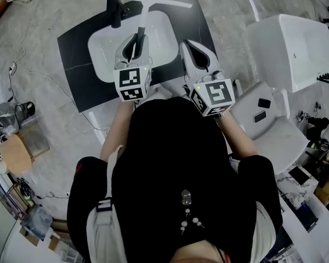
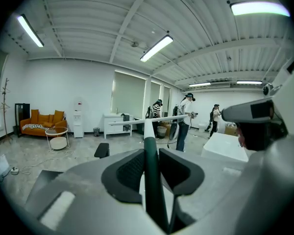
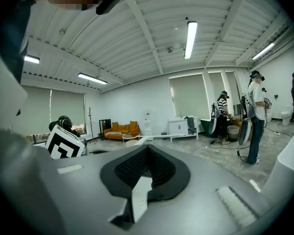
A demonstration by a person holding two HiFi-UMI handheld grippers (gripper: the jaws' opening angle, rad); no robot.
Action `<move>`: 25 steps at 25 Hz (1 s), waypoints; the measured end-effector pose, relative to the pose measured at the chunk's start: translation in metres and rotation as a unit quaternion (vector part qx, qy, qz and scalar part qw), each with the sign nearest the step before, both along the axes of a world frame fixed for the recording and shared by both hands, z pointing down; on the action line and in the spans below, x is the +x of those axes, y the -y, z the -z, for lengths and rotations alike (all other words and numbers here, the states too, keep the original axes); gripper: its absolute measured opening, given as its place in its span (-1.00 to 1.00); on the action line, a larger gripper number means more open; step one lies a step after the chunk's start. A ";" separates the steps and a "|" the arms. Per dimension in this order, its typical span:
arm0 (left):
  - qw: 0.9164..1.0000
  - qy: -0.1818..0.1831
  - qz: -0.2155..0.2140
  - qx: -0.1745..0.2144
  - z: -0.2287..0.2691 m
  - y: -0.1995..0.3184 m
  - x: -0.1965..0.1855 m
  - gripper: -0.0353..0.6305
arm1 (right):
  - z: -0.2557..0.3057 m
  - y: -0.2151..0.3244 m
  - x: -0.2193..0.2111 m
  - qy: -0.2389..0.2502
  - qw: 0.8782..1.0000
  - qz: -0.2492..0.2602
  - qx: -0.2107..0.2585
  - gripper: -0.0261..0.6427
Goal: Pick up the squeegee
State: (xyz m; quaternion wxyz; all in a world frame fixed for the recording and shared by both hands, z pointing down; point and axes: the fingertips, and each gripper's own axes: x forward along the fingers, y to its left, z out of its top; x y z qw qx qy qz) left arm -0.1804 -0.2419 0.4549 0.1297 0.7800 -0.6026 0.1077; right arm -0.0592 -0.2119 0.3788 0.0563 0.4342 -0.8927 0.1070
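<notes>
Clamped in the left gripper: the squeegee, dark handle pinched between both pads, white blade crosswise ahead. From the head view, held over a white basin on a black mat, near a black faucet. In the right gripper view, closed on nothing: the right gripper, just beside the left. Only in the gripper views: an orange sofa and people standing far off.

One squeegee, two grippers, one white basin, one black mat
</notes>
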 end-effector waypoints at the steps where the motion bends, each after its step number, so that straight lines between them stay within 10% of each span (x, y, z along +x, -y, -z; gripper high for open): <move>1: 1.000 0.000 0.001 0.005 0.004 0.001 -0.001 -0.58 | 0.002 0.001 0.000 0.002 1.000 -0.001 0.003 -0.92; 25: 0.986 0.051 -0.002 0.160 0.120 0.006 -0.001 -0.58 | 0.066 0.013 0.007 0.034 0.996 -0.017 0.075 -0.92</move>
